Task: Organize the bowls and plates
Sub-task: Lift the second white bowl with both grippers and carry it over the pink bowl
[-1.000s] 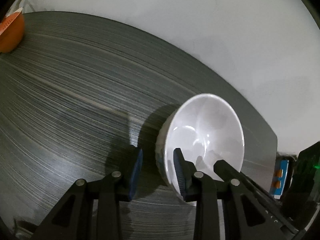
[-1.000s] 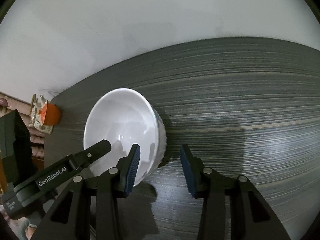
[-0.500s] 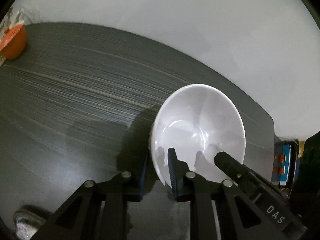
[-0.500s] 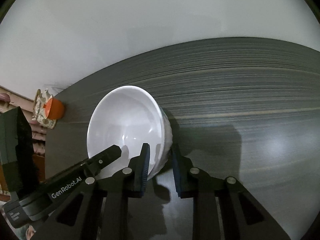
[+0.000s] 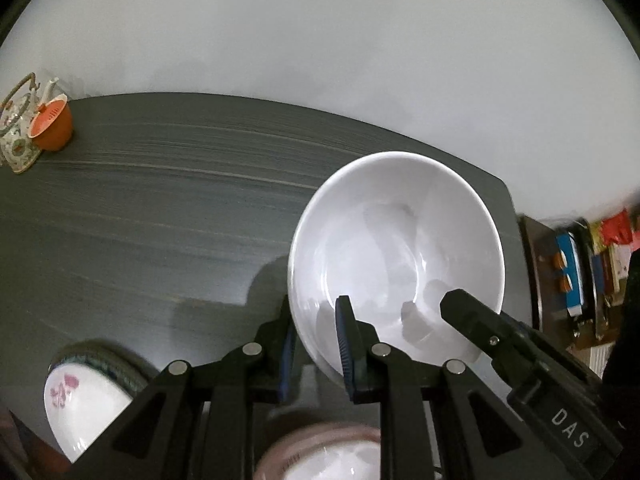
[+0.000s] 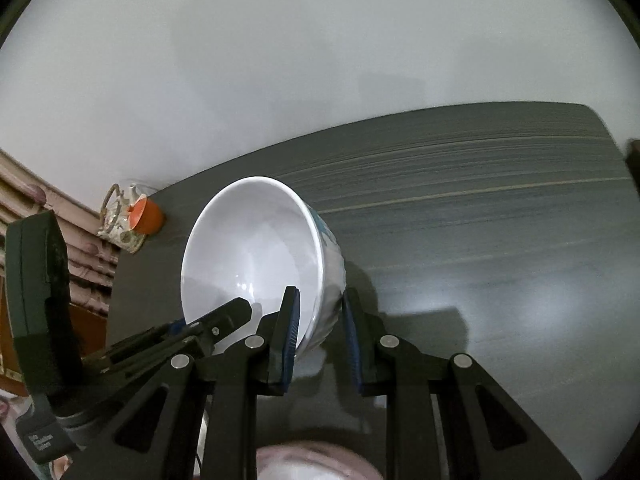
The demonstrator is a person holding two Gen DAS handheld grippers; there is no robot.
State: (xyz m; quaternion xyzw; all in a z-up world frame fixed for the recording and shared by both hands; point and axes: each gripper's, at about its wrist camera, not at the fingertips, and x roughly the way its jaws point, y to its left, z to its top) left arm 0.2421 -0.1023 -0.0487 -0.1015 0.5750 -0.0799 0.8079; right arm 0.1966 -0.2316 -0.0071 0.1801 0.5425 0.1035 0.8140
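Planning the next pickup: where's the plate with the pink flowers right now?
The flowered plate sits at the lower left of the left wrist view, on the dark table, left of the left gripper. The right wrist view doesn't show it.

The bowl [image 5: 396,248] sat between my left gripper [image 5: 316,344] and my right gripper [image 6: 320,330], each clamped over its rim. Below me lay two dishes [image 5: 80,404]. Far left, a cup [image 5: 52,128] stood beside a teapot [image 5: 16,140] on the table [image 5: 160,220].

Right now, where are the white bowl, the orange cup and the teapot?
white bowl [image 5: 400,248]: left wrist view, inner wall.
orange cup [image 5: 54,130]: left wrist view, outer side.
teapot [image 5: 16,148]: left wrist view, patterned body.
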